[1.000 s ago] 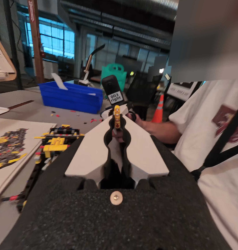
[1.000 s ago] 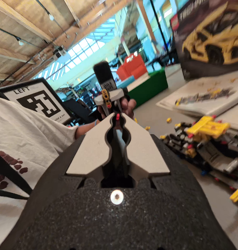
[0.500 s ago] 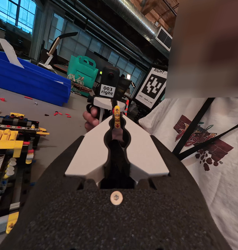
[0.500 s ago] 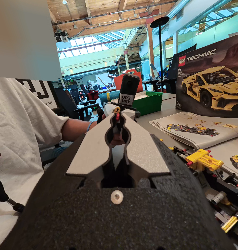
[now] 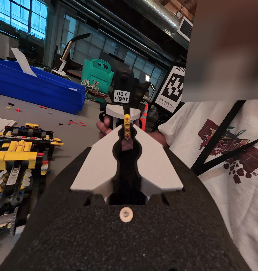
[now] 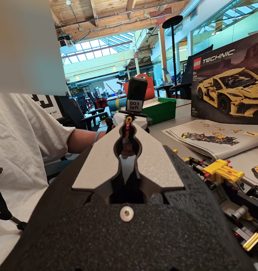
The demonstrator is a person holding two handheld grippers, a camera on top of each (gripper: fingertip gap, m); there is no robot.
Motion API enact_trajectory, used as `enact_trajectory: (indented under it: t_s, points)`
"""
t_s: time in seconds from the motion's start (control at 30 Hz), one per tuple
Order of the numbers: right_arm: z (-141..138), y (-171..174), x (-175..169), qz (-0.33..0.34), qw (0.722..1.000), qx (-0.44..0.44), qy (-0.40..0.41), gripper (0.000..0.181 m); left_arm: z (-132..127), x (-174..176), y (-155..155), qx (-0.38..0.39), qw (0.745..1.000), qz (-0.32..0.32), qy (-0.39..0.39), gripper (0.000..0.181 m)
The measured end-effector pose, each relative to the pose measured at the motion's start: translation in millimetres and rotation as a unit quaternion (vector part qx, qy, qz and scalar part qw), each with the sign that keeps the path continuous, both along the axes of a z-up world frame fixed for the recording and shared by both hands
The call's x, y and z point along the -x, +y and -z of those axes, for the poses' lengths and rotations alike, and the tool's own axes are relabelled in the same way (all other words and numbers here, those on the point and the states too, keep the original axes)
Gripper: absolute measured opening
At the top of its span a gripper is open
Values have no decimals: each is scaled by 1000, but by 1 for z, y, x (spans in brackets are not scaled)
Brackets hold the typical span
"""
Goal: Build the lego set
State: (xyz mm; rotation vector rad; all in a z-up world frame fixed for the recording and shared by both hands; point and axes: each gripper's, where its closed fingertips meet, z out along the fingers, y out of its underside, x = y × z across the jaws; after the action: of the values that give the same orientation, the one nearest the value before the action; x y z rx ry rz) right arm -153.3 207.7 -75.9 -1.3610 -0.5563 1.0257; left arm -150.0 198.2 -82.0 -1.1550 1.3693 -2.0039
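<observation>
My left gripper [image 5: 127,129] is shut on a small yellow beam [image 5: 127,124] with a row of holes. It holds the beam upright in the air, with a red pin [image 5: 126,136] in its lowest hole. My right gripper [image 6: 127,126] faces it tip to tip and is shut on a red pin [image 6: 127,126] that touches the yellow beam [image 6: 128,119]. The right gripper also shows in the left wrist view [image 5: 122,111], and the left gripper shows in the right wrist view [image 6: 131,118]. The half-built black and yellow car [image 5: 20,154] lies on the grey table, also in the right wrist view [image 6: 222,174].
A blue bin [image 5: 37,88] stands at the back, with loose red pins [image 5: 75,122] before it. An open instruction booklet [image 6: 213,136], the set's box [image 6: 227,88] and a green bin [image 6: 162,108] stand beyond the car. A person in a white shirt [image 5: 227,176] sits close by. The grippers are tip to tip, or close to it.
Both grippers have swung level and drawn together. The right gripper's red pin, apart from the yellow beam a second ago, now meets it. Both stay shut.
</observation>
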Motion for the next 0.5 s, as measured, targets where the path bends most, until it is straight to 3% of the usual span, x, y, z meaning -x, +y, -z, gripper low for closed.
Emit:
enact_trajectory:
  t_s: [0.3, 0.5]
  points:
    - [11, 4, -1, -31, 996, 75, 29, 3, 13, -4, 4, -121, 991, -58, 10, 8]
    - [36, 5, 3, -28, 993, 101, -53, 4, 42, -2, 6, -249, 964, -72, 58, 8]
